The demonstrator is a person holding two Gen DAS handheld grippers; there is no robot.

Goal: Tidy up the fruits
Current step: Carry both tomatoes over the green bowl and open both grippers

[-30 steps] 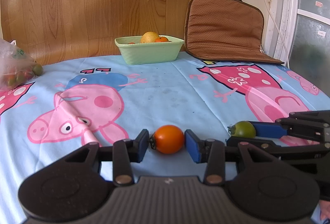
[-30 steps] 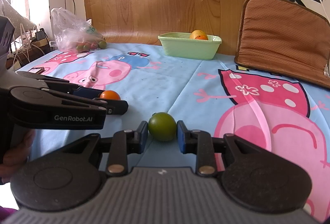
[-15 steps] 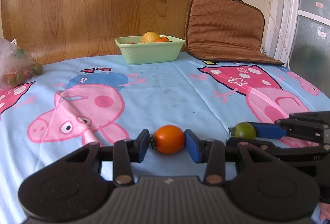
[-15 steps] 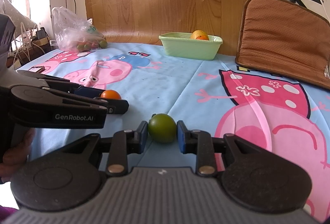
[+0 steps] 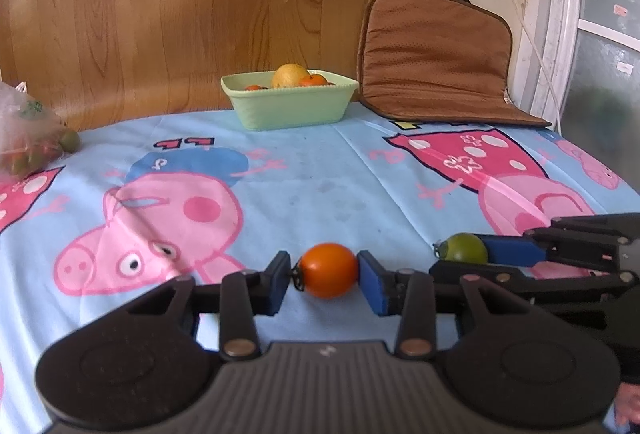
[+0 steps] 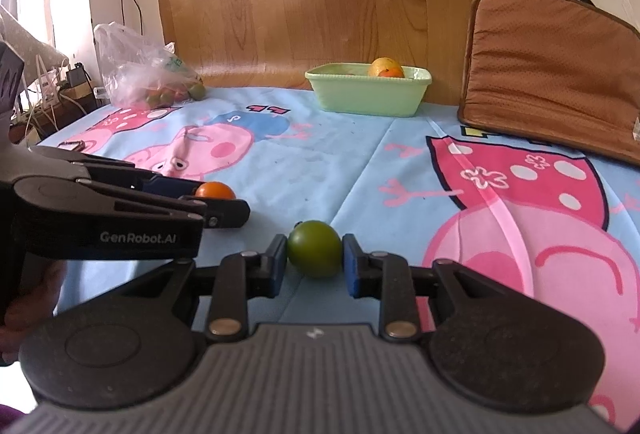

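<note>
My left gripper (image 5: 325,280) is shut on an orange tomato (image 5: 329,270) just above the cartoon tablecloth. My right gripper (image 6: 315,261) is shut on a green tomato (image 6: 315,248), also low over the cloth. Each gripper shows in the other's view: the right one with the green tomato (image 5: 464,248) at the left view's right side, the left one with the orange tomato (image 6: 216,191) at the right view's left side. A pale green bowl (image 5: 290,104) with a yellow fruit (image 5: 290,75) and orange fruits stands at the far edge; it also shows in the right wrist view (image 6: 368,92).
A clear plastic bag of small fruits (image 6: 148,82) lies at the far left, also in the left wrist view (image 5: 28,138). A brown cushion (image 5: 436,54) leans against the wall at the back right. A wooden panel (image 5: 192,6) stands behind the bowl.
</note>
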